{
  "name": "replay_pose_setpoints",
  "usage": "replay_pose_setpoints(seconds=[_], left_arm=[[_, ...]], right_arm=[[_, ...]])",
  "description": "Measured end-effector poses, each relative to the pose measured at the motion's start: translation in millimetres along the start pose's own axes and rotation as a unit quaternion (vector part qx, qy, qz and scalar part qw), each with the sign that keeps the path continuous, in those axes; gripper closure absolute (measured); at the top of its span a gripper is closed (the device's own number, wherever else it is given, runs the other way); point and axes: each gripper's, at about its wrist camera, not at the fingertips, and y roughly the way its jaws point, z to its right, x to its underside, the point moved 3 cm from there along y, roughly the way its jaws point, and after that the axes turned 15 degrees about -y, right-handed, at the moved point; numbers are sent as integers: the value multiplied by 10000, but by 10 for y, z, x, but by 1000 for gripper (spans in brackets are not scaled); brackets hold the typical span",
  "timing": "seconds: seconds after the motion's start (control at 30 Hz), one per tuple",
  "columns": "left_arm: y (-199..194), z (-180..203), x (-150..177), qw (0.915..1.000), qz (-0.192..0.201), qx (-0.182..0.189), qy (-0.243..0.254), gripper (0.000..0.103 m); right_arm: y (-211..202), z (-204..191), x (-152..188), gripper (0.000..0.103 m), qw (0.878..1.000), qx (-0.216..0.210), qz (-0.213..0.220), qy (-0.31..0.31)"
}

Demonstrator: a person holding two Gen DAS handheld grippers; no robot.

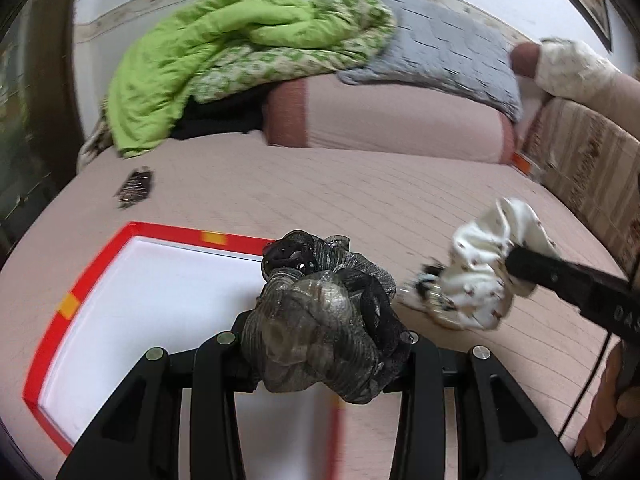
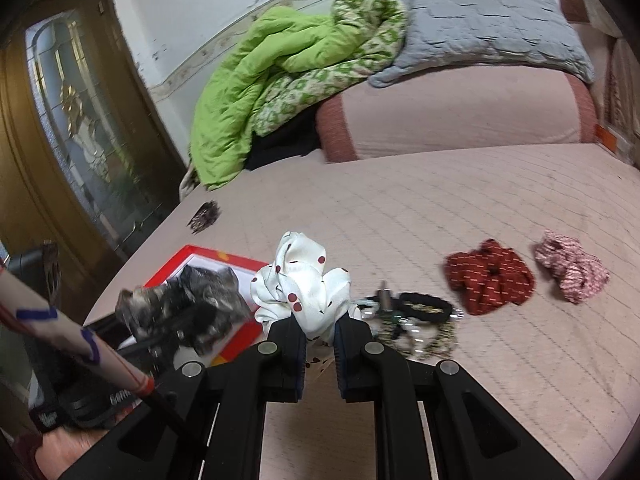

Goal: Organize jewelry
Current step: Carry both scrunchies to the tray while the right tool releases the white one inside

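My left gripper (image 1: 320,354) is shut on a grey-black mesh scrunchie (image 1: 320,312) and holds it over the right edge of a red-rimmed white box (image 1: 76,304). The scrunchie (image 2: 188,308) and box (image 2: 244,332) also show at the left of the right wrist view. My right gripper (image 2: 318,326) is shut on a white scrunchie with red dots (image 2: 300,288), held above the pink bed; it also shows in the left wrist view (image 1: 488,276). A pile of bracelets and black hair ties (image 2: 416,316) lies just right of it.
A dark red scrunchie (image 2: 490,278) and a pink striped scrunchie (image 2: 570,266) lie on the bed at the right. A small dark clip (image 1: 134,188) lies at the far left. A green blanket (image 1: 224,52), grey pillow (image 1: 440,44) and pink bolster (image 1: 384,116) lie behind. A door (image 2: 80,128) stands left.
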Motion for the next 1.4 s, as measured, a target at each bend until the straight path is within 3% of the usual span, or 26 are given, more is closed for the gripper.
replay_pose_setpoints(seconds=[0.2, 0.47, 0.73, 0.97, 1.1, 1.2, 1.27, 1.33, 1.4], left_arm=[[9, -582, -243, 9989, 68, -258, -395, 64], [246, -1200, -572, 9949, -116, -403, -914, 64], [547, -1550, -674, 9867, -558, -399, -1472, 64], [713, -1628, -679, 9807, -827, -340, -1741, 63], [730, -1632, -701, 9802, -772, -474, -1761, 53], [740, -1616, -691, 9805, -795, -489, -1729, 50], [735, -1618, -688, 9804, -789, -536, -1726, 45], [718, -1636, -696, 9800, -747, -558, -1757, 42], [686, -1637, -698, 9801, -708, -553, -1769, 42]], right_arm=[[234, -241, -93, 90, 9989, -443, -104, 138], [616, -772, -385, 90, 9969, -700, -318, -169], [1260, -1148, -538, 90, 9937, -633, -823, -425], [1660, -1175, -588, 89, 9907, -619, -1162, -334], [1778, -1151, -579, 86, 9897, -586, -1275, -296], [1852, -1103, -572, 83, 9891, -520, -1357, -245], [1867, -1075, -568, 74, 9887, -495, -1391, -242], [1855, -1063, -571, 53, 9880, -576, -1419, -212], [1818, -1067, -594, 47, 9891, -508, -1356, -255]])
